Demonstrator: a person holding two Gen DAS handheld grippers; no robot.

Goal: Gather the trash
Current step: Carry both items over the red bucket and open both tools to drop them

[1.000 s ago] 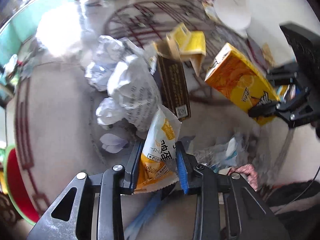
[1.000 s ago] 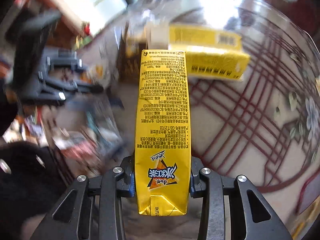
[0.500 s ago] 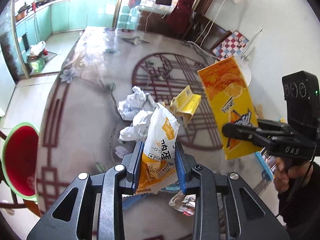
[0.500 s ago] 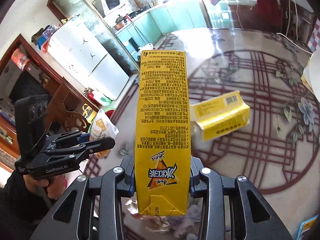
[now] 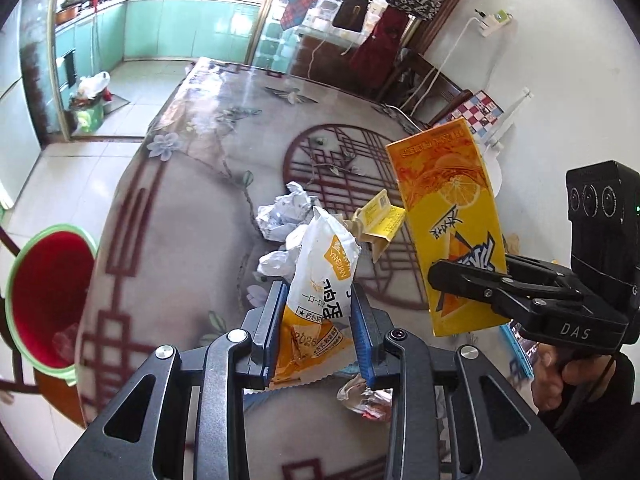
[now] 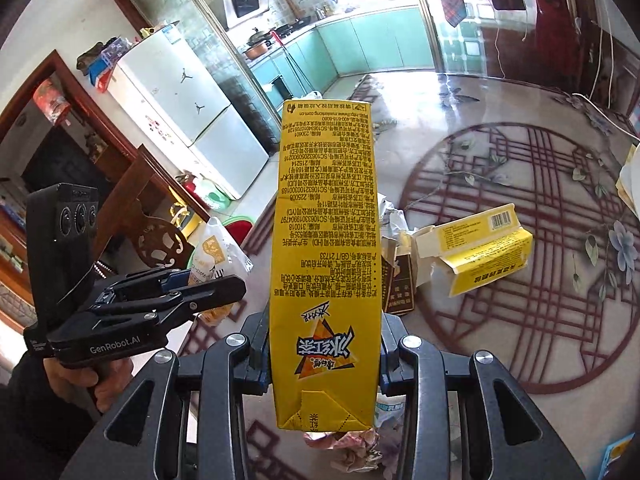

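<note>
My left gripper [image 5: 318,334] is shut on a white and orange snack bag [image 5: 320,292], held up above the table. My right gripper [image 6: 324,354] is shut on a tall yellow drink carton [image 6: 324,264]; in the left wrist view that carton [image 5: 450,220] hangs at the right in the right gripper [image 5: 472,284]. On the table lie crumpled white paper [image 5: 282,216], an open yellow box [image 6: 476,248] and a dark brown packet [image 6: 398,284]. The left gripper [image 6: 200,284] with the bag [image 6: 216,256] shows at the left of the right wrist view.
A red bin with a green rim [image 5: 46,296] stands on the floor left of the patterned table [image 5: 168,232]. Crumpled wrappers [image 5: 366,398] lie at the table's near edge. A wooden chair [image 6: 158,236] and a fridge [image 6: 192,120] are beyond the table.
Both grippers have risen from the trash pile with their loads, and the views now take in the whole table and room. The yellow carton has turned more upright.
</note>
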